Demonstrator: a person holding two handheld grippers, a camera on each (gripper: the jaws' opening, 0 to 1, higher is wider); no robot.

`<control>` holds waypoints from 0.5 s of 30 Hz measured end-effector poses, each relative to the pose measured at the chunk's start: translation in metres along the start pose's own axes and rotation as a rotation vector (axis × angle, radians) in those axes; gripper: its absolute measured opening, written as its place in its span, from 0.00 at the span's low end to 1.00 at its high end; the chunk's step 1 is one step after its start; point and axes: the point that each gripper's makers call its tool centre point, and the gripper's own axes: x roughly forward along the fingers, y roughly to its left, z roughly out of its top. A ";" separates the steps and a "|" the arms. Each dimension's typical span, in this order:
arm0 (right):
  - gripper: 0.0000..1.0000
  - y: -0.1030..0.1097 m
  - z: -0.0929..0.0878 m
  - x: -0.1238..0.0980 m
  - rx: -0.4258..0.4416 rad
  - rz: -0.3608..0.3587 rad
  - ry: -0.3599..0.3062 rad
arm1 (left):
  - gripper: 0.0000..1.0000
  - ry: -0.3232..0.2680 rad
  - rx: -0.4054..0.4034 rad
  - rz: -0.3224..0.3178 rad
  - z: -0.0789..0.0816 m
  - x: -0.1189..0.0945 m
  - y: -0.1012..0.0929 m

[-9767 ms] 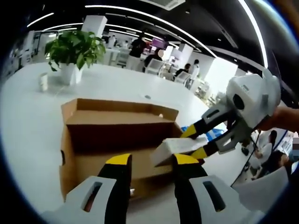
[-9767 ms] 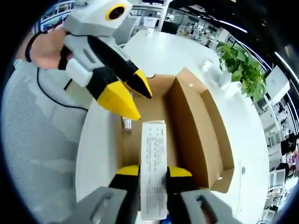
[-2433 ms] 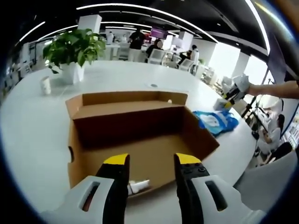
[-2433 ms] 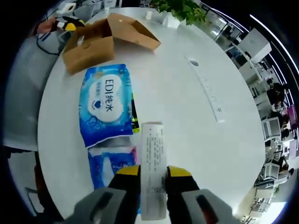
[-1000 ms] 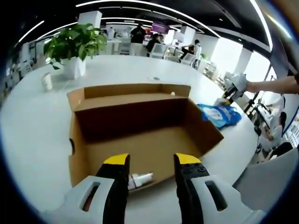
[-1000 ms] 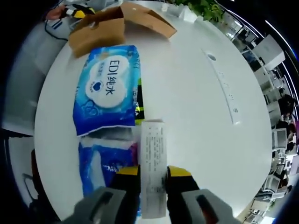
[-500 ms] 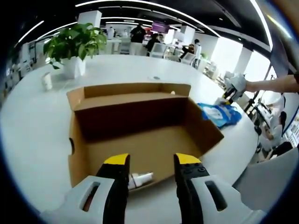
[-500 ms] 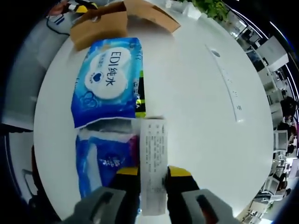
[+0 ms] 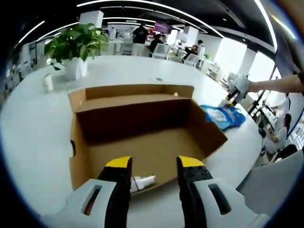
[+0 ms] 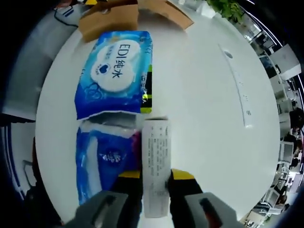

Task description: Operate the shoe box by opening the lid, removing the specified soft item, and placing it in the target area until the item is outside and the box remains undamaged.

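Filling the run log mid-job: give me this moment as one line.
box: open, on table | left gripper: open, at box front | right gripper: shut on white pack, over table beside blue wipes packs

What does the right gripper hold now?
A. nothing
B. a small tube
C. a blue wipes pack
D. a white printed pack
D: the right gripper is shut on a white pack with printed text, above the table beside two blue packs.

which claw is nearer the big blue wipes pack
Right. The right claw hovers just beside the blue wipes pack, holding a white packet. The left claw sits at the cardboard box, far from it.
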 end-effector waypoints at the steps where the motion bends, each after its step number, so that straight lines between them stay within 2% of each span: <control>1: 0.17 0.000 0.000 0.000 0.007 0.003 -0.001 | 0.38 0.000 -0.001 0.000 0.000 0.000 0.000; 11: 0.20 -0.003 -0.004 0.002 0.044 -0.006 0.011 | 0.38 -0.003 -0.001 -0.002 0.001 0.000 -0.001; 15: 0.22 -0.004 -0.004 -0.001 0.067 -0.021 -0.004 | 0.38 -0.003 0.000 -0.005 0.001 0.000 -0.002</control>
